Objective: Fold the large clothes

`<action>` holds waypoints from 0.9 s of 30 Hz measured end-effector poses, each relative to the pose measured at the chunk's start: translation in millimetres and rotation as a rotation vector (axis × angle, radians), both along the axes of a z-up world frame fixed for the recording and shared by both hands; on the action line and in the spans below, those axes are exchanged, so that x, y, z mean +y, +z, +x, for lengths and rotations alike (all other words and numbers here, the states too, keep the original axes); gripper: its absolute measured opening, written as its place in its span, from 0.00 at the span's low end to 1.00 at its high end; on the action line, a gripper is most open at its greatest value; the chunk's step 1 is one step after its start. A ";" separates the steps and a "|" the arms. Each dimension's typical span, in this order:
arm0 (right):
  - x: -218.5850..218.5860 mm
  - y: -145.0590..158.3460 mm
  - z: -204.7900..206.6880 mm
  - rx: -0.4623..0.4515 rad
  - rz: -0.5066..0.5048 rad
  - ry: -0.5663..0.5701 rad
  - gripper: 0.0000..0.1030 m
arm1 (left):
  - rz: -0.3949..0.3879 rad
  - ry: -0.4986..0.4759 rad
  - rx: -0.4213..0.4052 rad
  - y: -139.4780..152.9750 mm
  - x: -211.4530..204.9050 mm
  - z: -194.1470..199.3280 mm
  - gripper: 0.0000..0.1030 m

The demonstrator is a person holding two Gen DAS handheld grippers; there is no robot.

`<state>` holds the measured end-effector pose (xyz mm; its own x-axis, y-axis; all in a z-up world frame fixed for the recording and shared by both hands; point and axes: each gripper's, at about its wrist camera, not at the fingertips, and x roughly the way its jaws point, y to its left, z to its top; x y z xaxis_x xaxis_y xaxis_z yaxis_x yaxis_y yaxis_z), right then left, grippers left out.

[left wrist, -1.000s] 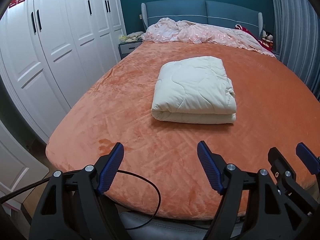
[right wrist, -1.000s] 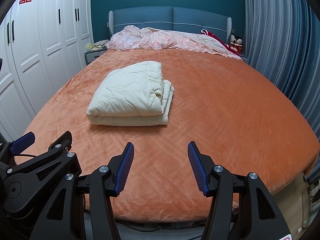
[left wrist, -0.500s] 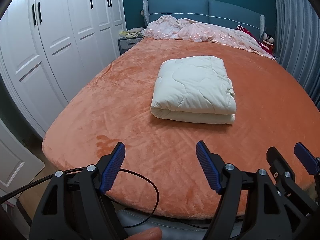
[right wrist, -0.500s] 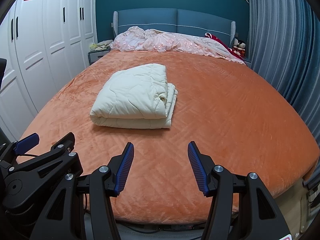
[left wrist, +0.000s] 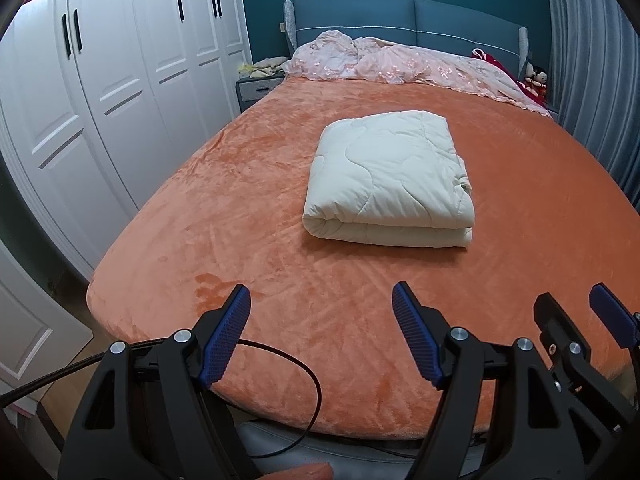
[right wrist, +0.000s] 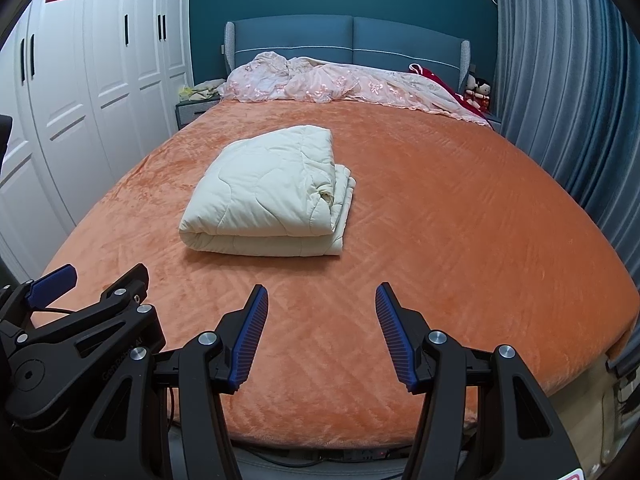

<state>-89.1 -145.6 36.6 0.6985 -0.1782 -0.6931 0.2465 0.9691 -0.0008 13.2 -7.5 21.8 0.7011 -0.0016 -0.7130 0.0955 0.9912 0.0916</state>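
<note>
1. The cream quilt [left wrist: 388, 180] is lying folded mid-bed [left wrist: 240, 216], untouched.
2. The left tool [left wrist: 321, 334] and right tool [right wrist: 318, 334] are being held open and empty over the foot of the bed.
3. Since a second ago, the view is being drawn back slightly; folding is being judged complete.

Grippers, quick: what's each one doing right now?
Left gripper: open, holding nothing, short of the folded quilt.
Right gripper: open, holding nothing.
</note>
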 end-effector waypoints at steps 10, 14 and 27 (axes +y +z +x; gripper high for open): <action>-0.9 -1.6 -0.5 0.000 0.008 -0.012 0.54 | 0.003 -0.021 -0.024 -0.1 -2.8 -1.7 0.69; -1.4 -2.7 -0.7 0.000 0.011 -0.015 0.54 | -0.001 -0.026 -0.030 -0.5 -2.5 -0.7 0.73; 2.7 -4.5 1.3 0.009 0.018 -0.026 0.54 | -0.005 -0.017 -0.020 -3.4 -1.7 1.9 0.77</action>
